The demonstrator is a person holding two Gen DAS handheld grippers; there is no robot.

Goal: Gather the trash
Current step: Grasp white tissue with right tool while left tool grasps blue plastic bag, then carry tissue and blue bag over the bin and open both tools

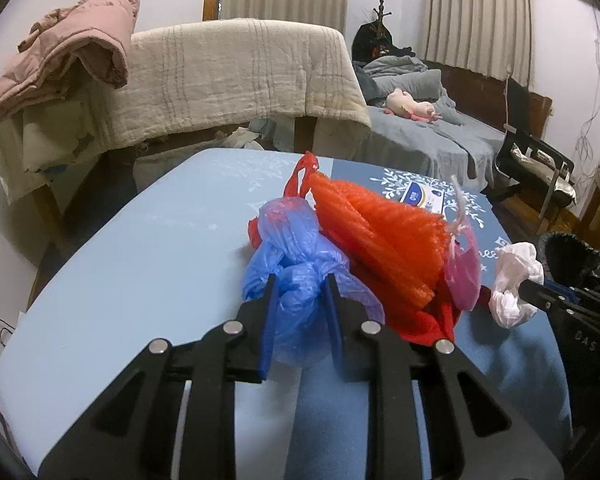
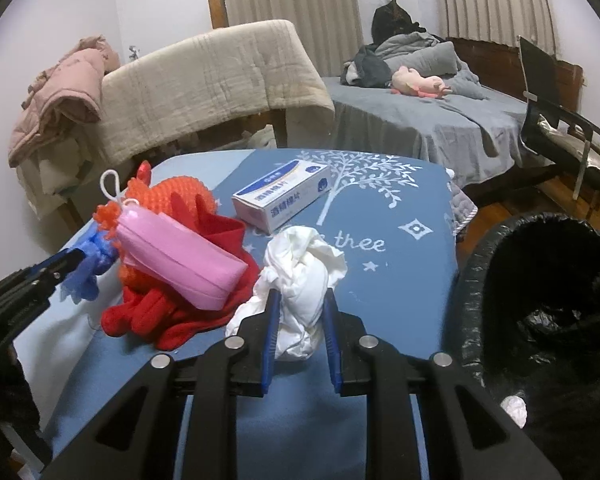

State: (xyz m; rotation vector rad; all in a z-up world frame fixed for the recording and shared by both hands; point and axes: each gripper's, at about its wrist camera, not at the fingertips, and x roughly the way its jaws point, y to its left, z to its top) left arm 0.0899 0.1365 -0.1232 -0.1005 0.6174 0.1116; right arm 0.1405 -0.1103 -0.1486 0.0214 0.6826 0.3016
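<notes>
Blue bag (image 1: 296, 280) pinched by left fingers (image 1: 270, 300), white wad (image 2: 300, 276) by right fingers (image 2: 273, 312)

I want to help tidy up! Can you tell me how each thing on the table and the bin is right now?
left gripper: shut on the blue plastic bag.
right gripper: shut on the white crumpled wad.
orange mesh: lying loose on the table.
pink pouch: resting tilted on the red cloth.
white box: closed, lying flat.
trash bin: open, black liner inside.
</notes>
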